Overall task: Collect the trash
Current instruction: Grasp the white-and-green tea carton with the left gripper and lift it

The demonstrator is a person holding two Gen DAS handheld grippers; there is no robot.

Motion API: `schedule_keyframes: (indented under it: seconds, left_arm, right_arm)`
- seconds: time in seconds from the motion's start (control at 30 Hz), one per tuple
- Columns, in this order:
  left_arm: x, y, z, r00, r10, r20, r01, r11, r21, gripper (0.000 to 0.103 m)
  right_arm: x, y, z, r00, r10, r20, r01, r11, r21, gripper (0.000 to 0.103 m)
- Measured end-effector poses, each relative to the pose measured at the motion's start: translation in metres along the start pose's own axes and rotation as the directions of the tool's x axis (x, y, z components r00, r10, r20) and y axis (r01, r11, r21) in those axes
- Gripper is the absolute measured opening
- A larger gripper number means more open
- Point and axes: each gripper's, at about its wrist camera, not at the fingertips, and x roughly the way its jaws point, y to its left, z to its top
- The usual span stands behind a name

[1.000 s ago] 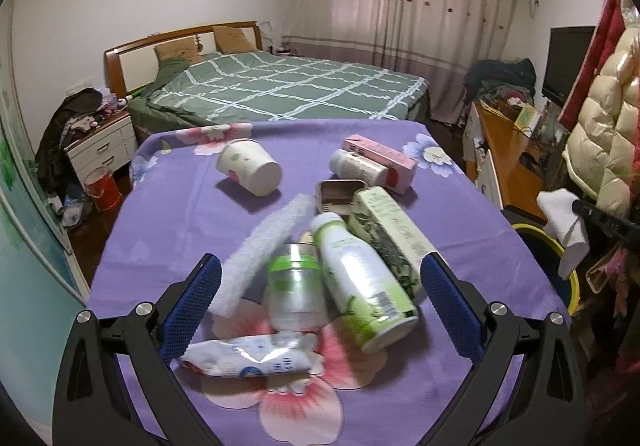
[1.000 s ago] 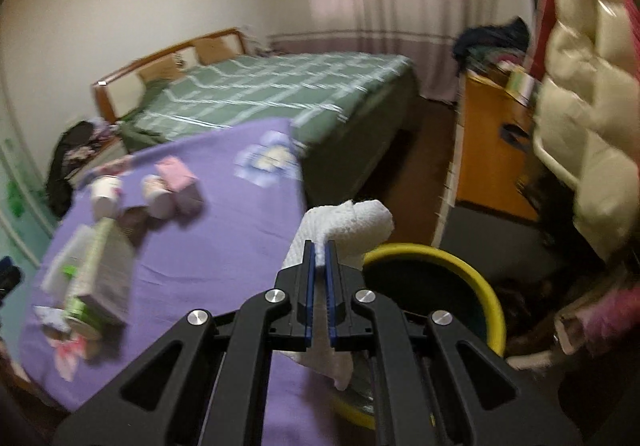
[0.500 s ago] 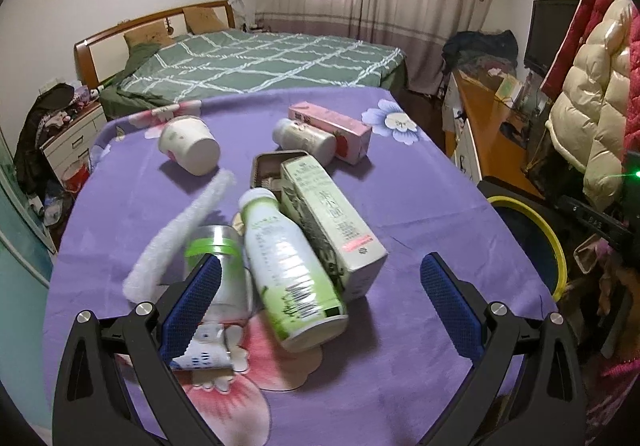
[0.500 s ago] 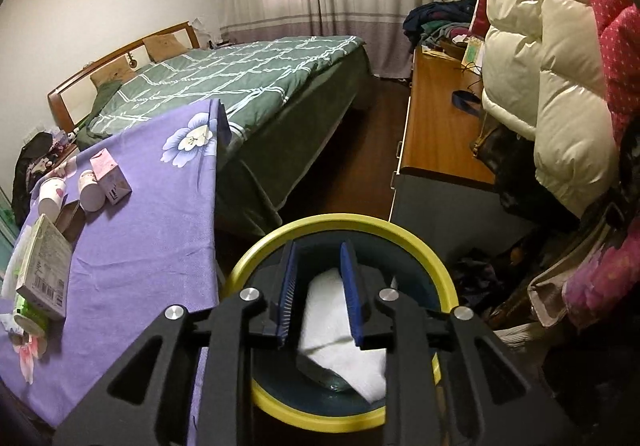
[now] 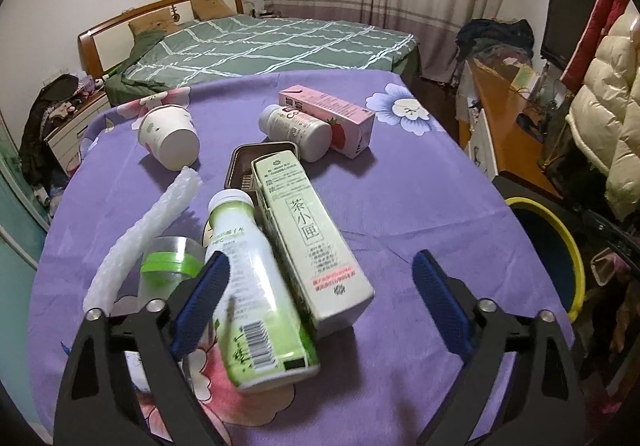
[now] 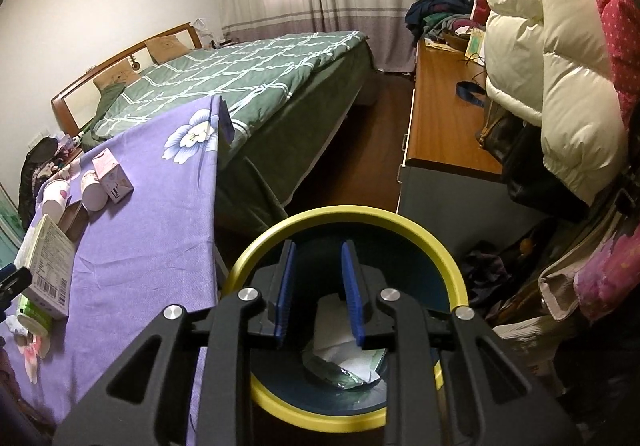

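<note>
My left gripper [image 5: 320, 282] hangs over a purple flowered table [image 5: 420, 198], its jaws closing around a green tea carton [image 5: 308, 238] and a white-and-green bottle [image 5: 252, 286] lying side by side; the pads do not press on them. My right gripper [image 6: 318, 270] is over the yellow-rimmed bin [image 6: 400, 218], jaws slightly apart with nothing between them. White paper [image 6: 340, 342] lies at the bin's bottom. The bin [image 5: 560, 242] also shows beside the table's right edge.
On the table also lie a white foam strip [image 5: 148, 222], a green-lidded jar [image 5: 168, 270], a paper cup [image 5: 172, 134], a brown tin [image 5: 248, 166], a small white bottle [image 5: 296, 130] and a pink carton [image 5: 332, 114]. A bed [image 5: 260, 46] stands behind, a wooden desk [image 6: 444, 114] and hanging coats [image 6: 540, 46] on the right.
My right gripper opened and let the white paper fall into the bin. My left gripper moved forward and lower over the carton and bottle, and its jaws narrowed a little.
</note>
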Motion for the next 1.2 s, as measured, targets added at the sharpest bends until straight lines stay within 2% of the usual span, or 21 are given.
schedule_keyframes:
  seconds: [0.07, 0.27, 0.4, 0.5, 0.6, 0.7, 0.93, 1.03, 1.13, 1.2]
  left_arm:
    - [0.007, 0.0, 0.003, 1.0, 0.017, -0.015, -0.017, 1.0, -0.004, 0.082]
    - [0.022, -0.003, 0.005, 0.996, 0.077, -0.035, -0.077, 0.997, -0.007, 0.079]
    - [0.028, -0.006, 0.009, 0.996, 0.089, -0.033, -0.089, 0.996, 0.0, 0.066]
    - [0.029, -0.013, 0.011, 0.998, 0.047, -0.041, -0.046, 0.999, 0.02, 0.053]
    - [0.031, -0.023, 0.01, 0.998, 0.051, -0.035, -0.049, 0.997, 0.056, 0.053]
    - [0.034, -0.023, 0.012, 0.998, 0.061, -0.034, -0.059, 0.997, 0.053, 0.053]
    - [0.043, -0.032, 0.012, 0.991, 0.121, -0.048, -0.117, 0.99, 0.082, 0.055]
    - [0.042, -0.031, 0.008, 0.992, 0.125, -0.034, -0.122, 0.988, 0.092, 0.052]
    - [0.034, -0.027, 0.007, 0.996, 0.088, -0.016, -0.087, 0.993, 0.081, 0.042]
    - [0.03, -0.026, 0.008, 0.999, 0.049, -0.013, -0.048, 0.996, 0.075, 0.03]
  right_arm:
    - [0.0, -0.001, 0.0, 1.0, 0.003, 0.001, -0.003, 1.0, 0.003, 0.023]
    - [0.003, -0.004, -0.002, 1.0, 0.01, -0.004, -0.01, 1.0, 0.015, 0.023]
    - [0.006, -0.005, -0.003, 1.0, 0.016, -0.008, -0.016, 1.0, 0.021, 0.023]
    - [0.008, -0.007, -0.003, 1.0, 0.021, -0.011, -0.02, 0.999, 0.026, 0.023]
    - [0.009, -0.011, -0.004, 1.0, 0.021, -0.014, -0.02, 0.999, 0.034, 0.023]
    - [0.011, -0.012, -0.005, 1.0, 0.015, -0.017, -0.015, 0.999, 0.035, 0.023]
    - [0.012, -0.013, -0.009, 1.0, 0.016, -0.02, -0.015, 0.999, 0.036, 0.023]
    - [0.013, -0.013, -0.009, 1.0, 0.013, -0.02, -0.013, 0.999, 0.034, 0.023]
    - [0.012, -0.014, -0.009, 1.0, 0.014, -0.017, -0.013, 0.999, 0.039, 0.023]
    - [0.011, -0.016, -0.01, 1.0, 0.012, -0.014, -0.012, 0.999, 0.04, 0.023]
